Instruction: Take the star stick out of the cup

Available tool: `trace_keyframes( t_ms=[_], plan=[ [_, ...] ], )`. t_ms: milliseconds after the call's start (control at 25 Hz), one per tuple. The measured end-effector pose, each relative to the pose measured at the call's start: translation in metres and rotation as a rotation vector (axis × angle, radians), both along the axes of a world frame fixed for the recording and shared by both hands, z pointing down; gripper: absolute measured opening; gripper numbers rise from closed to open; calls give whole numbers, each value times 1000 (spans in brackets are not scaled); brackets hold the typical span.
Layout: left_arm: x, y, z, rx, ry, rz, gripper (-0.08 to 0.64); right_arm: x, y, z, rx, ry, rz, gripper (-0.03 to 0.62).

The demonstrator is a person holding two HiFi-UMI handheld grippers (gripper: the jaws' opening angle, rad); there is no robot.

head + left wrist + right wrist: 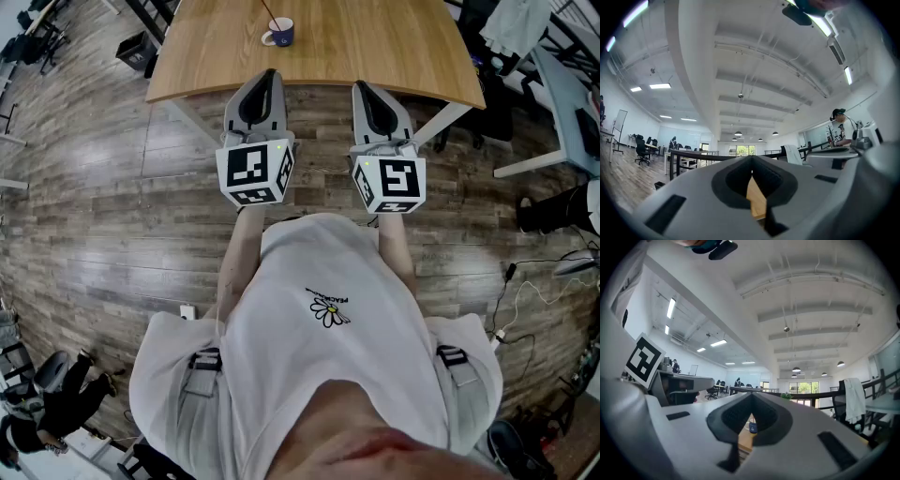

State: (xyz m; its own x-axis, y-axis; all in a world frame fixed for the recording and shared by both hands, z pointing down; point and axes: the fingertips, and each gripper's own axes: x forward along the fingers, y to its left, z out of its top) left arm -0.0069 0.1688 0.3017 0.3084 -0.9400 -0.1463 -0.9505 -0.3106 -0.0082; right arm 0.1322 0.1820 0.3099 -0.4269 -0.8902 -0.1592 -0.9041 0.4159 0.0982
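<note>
A blue cup [278,33] with a white handle stands on the wooden table [375,47], near the middle of its far part. A thin stick [272,13] leans out of the cup; its star end is too small to make out. My left gripper [270,77] and right gripper [362,90] are held side by side at the table's near edge, well short of the cup, both shut and empty. In the right gripper view the cup [753,427] shows small through the notch below the closed jaws of the right gripper [752,398]. The left gripper [751,160] shows only tabletop there.
A black bin [136,49] sits on the wooden floor left of the table. White table legs [448,120] slant down at both front corners. Chairs and another desk [572,103] crowd the right side, with cables [525,291] on the floor. A person [839,127] stands far off.
</note>
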Motion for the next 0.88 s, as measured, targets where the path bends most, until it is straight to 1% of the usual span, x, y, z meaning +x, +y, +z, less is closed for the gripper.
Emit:
trace_keyframes(
  t_ms=[120,320,520,600,640,720,800,880],
  plan=[
    [-3,-3,-6,19,-2,-5,15,-2,-3,-2,-10,-28,-20,5],
    [2,-1,-12,54,-15,-4,15,-1,-3,0,-23,-34,-41,5],
    [9,3,-6,39,-24,11,15,0,-3,13,-67,-74,-64,5],
    [7,4,-2,34,-34,7,15,-1,-2,12,-51,-73,-59,5],
    [5,4,0,26,-29,3,15,-3,-1,11,-38,-68,-57,5],
    [-1,4,4,7,2,-1,15,-6,0,13,-22,-44,-59,6],
    [-8,3,5,-6,31,-13,15,-8,-2,16,-26,-25,-64,6],
    [-15,0,6,-8,36,-36,15,-9,-4,20,-39,-30,-75,6]
  ],
)
